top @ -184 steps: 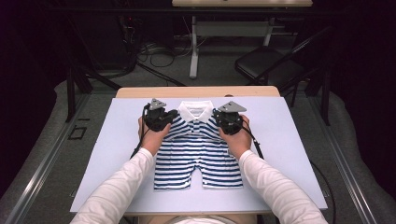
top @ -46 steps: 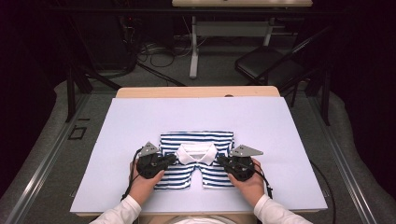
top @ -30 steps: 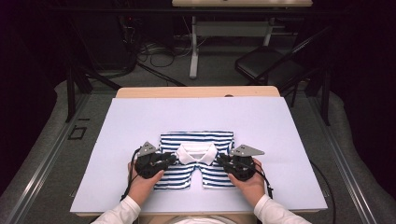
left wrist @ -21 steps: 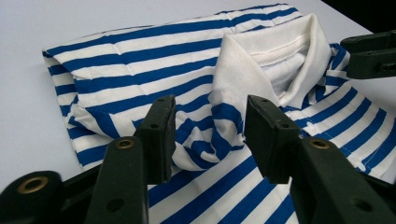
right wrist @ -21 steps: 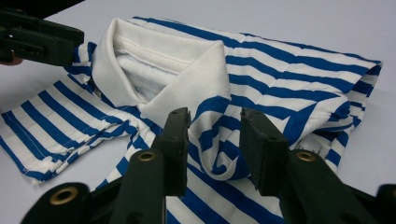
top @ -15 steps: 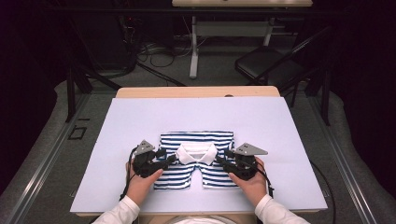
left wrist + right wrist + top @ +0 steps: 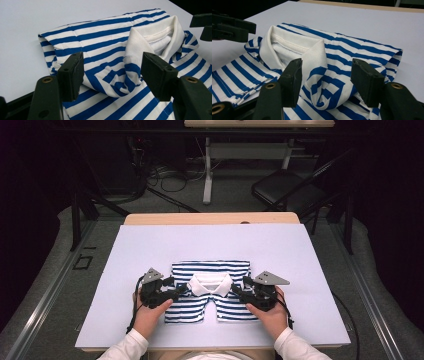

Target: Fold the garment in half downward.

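A blue-and-white striped polo shirt (image 7: pixel 210 270) lies folded on the white table top (image 7: pixel 150 245), its white collar (image 7: pixel 210 284) facing the person. My left gripper (image 7: pixel 181 290) rests at the collar's left side and my right gripper (image 7: pixel 238 293) at its right side. In the left gripper view the jaws (image 7: pixel 112 72) stand apart around a raised fold of the shirt (image 7: pixel 100 37), pads off the cloth. The right gripper (image 7: pixel 325 77) likewise straddles a bunched fold of the shirt (image 7: pixel 362 50) without pressing it. Both pairs of jaws have just been opening.
The white top reaches well past the shirt on all sides, with a wooden table edge (image 7: pixel 210 218) at the far end. Beyond it stand a dark chair (image 7: pixel 285 192) and a desk leg with cables on the floor (image 7: pixel 207 175).
The shirt's top half, flat at the far end earlier, now lies folded toward the person. In the last second both grippers' jaws spread off the cloth; the hands hardly moved.
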The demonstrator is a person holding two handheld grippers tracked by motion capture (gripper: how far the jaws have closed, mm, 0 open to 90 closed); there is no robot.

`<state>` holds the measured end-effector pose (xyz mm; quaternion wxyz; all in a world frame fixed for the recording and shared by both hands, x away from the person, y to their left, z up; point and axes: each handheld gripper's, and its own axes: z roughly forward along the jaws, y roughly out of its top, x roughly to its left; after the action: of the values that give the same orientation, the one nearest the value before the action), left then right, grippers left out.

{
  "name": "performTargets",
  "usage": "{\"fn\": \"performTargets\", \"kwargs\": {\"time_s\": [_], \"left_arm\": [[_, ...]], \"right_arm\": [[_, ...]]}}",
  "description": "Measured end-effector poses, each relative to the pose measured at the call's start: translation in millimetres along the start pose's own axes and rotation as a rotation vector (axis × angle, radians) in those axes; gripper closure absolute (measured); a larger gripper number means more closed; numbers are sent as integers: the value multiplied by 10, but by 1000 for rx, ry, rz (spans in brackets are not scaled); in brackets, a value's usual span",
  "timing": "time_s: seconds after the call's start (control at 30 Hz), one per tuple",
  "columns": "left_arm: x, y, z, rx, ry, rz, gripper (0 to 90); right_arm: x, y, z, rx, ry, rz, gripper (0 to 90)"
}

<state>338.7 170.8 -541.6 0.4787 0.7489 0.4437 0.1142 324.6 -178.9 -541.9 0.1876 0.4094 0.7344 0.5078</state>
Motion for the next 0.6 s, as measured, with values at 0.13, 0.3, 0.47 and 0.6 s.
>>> {"fn": "performTargets", "kwargs": {"time_s": [0.13, 0.3, 0.47, 0.6], "left_arm": [[26, 15, -12, 1, 16, -4, 354], [69, 31, -14, -10, 22, -8, 354], [111, 48, 7, -14, 36, -10, 355], [128, 63, 31, -9, 45, -1, 380]], "right_arm": [[-25, 8, 2, -4, -1, 4, 424], [-69, 21, 3, -11, -3, 23, 424], [-89, 36, 8, -28, -12, 22, 432], [-101, 46, 13, -36, -24, 20, 494]]}}
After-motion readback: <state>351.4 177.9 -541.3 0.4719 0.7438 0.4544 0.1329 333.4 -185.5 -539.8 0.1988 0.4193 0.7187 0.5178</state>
